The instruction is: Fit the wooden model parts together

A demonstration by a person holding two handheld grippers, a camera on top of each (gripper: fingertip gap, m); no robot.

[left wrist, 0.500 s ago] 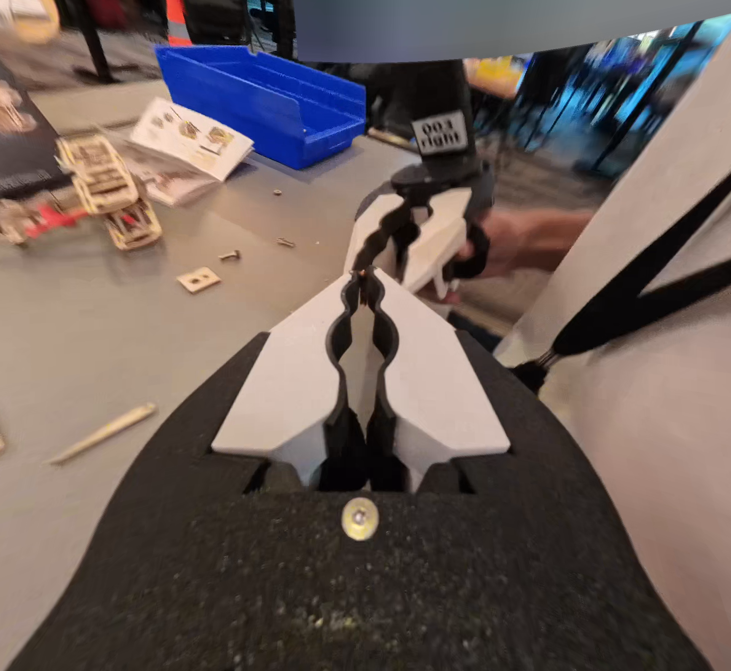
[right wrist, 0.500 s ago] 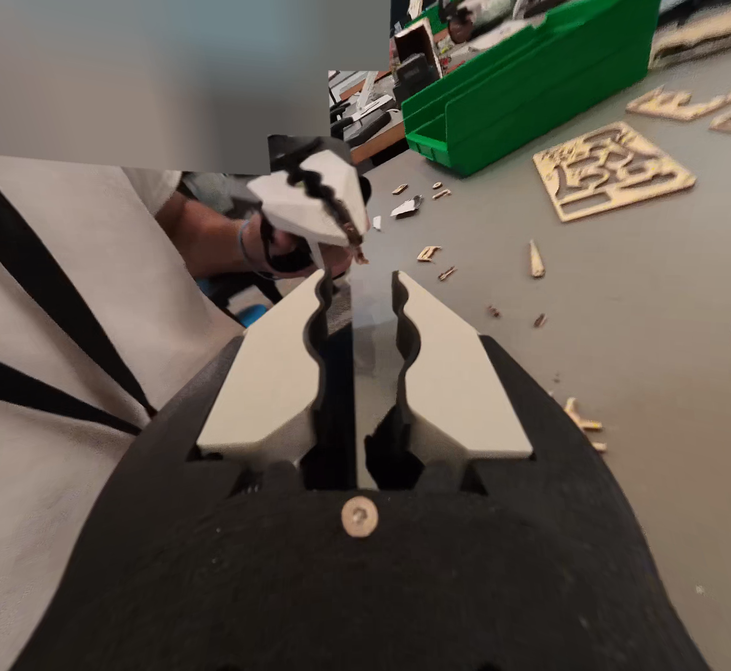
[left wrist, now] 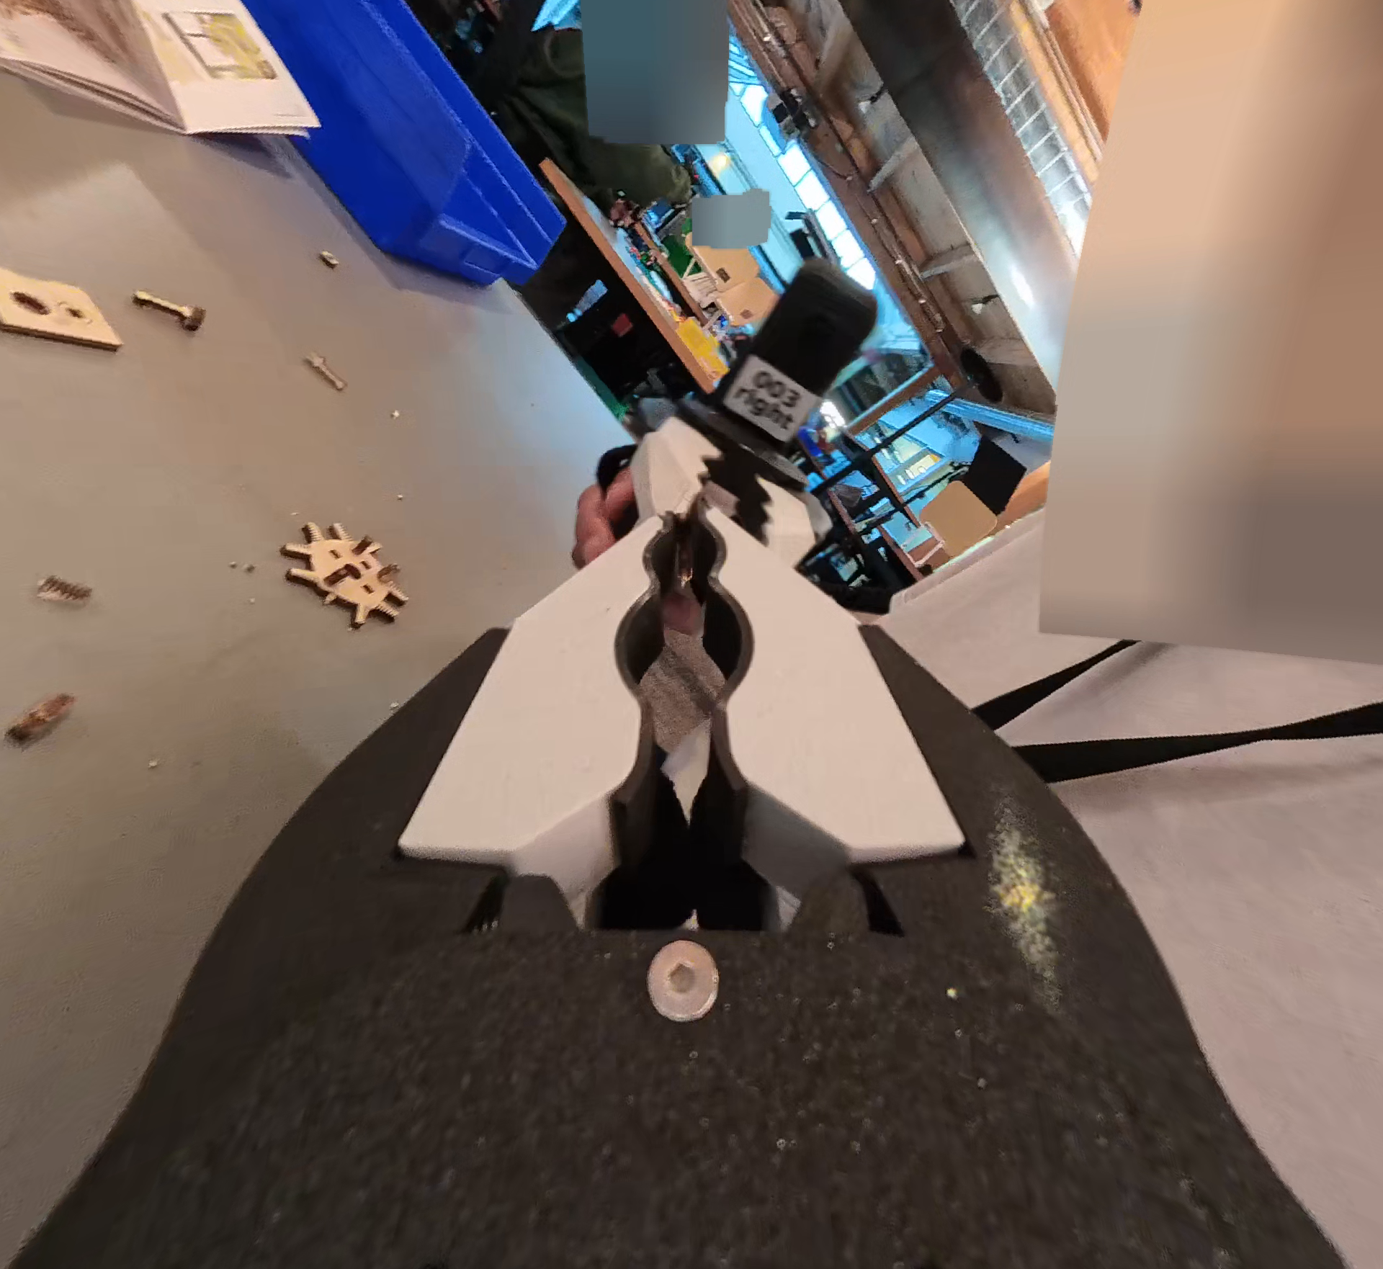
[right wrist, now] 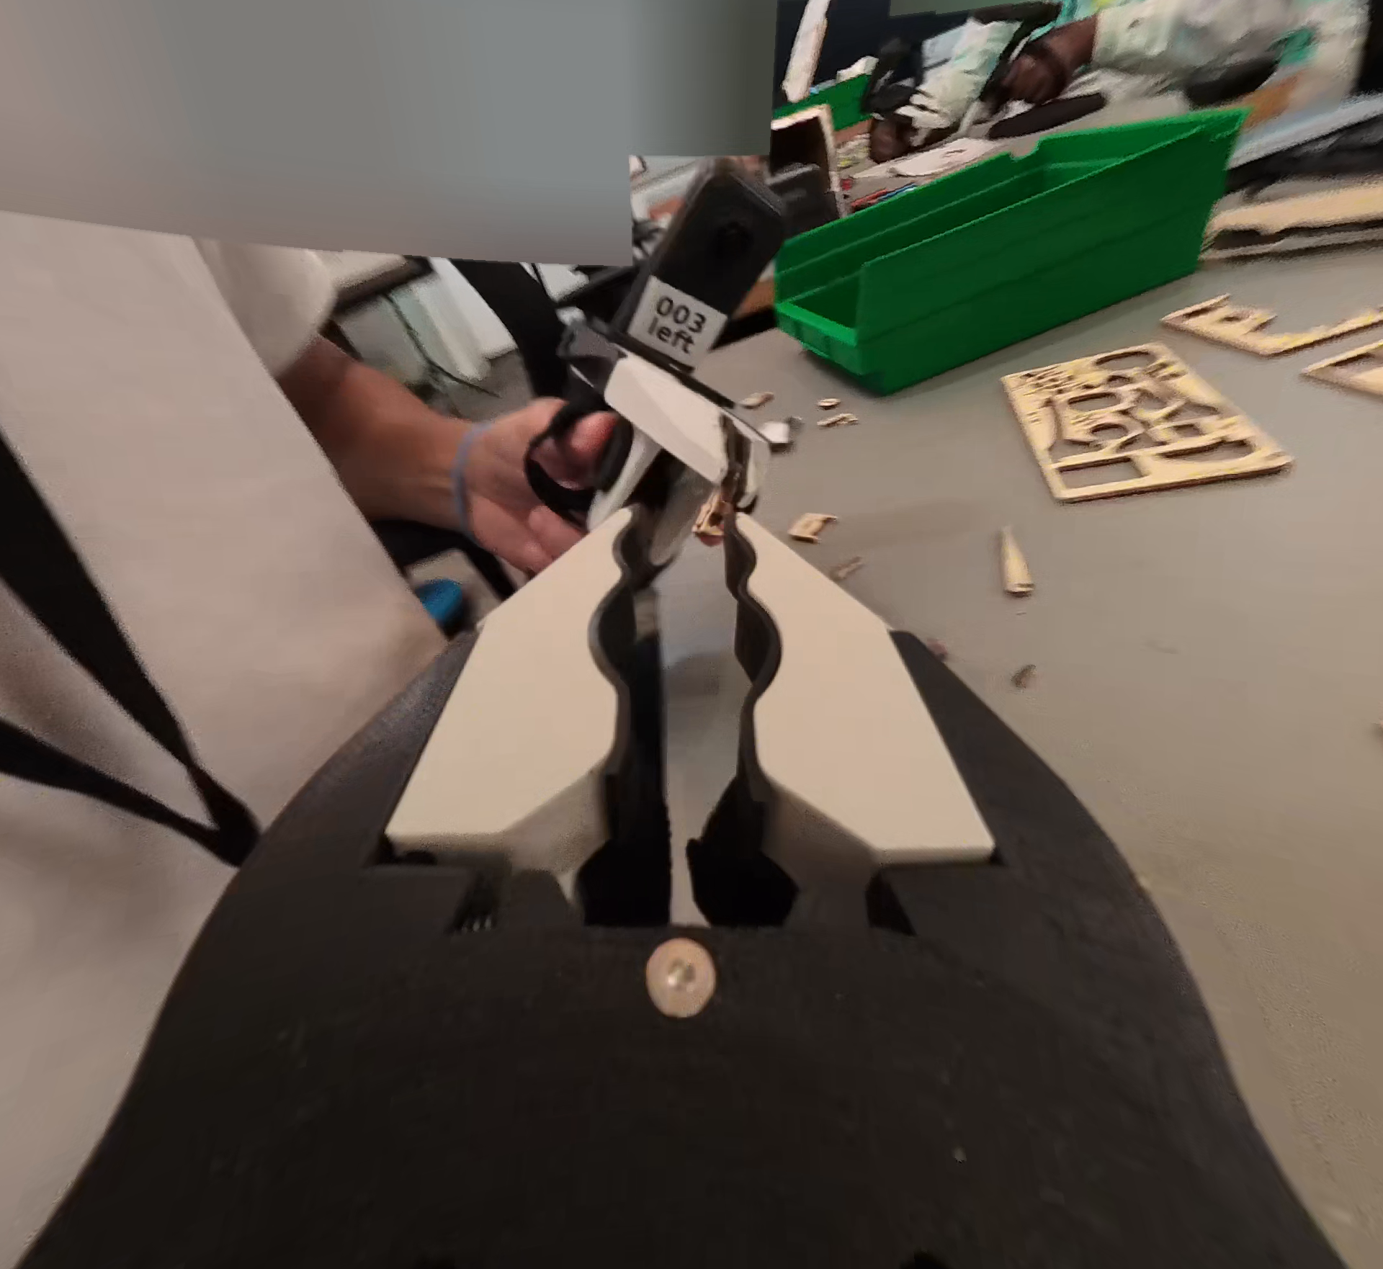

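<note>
My left gripper point(left wrist: 685, 530) is shut on a small thin wooden part point(left wrist: 682, 556) held at its fingertips, above the table edge. My right gripper point(right wrist: 681, 530) faces it tip to tip with a gap between its fingers. In the right wrist view the left gripper point(right wrist: 718, 485) comes in from above left, and its wooden part point(right wrist: 709, 521) sits between the right gripper's tips, close to the right-hand finger. The left wrist view shows the right gripper point(left wrist: 711, 492) just beyond my tips. Whether the right fingers touch the part is hidden.
A blue bin point(left wrist: 389, 111), an open booklet point(left wrist: 135, 21), a toothed wooden part point(left wrist: 344, 571), a holed wooden plate point(left wrist: 52, 313) and a pin point(left wrist: 171, 310) lie on the grey table. A green bin point(right wrist: 1010, 275), a cut-out wooden sheet point(right wrist: 1137, 425) and scraps point(right wrist: 1014, 563) lie on the right.
The left gripper has rolled and come lower, nearer the table. The two grippers have closed in, and the left tips with the part now sit at the right gripper's tips.
</note>
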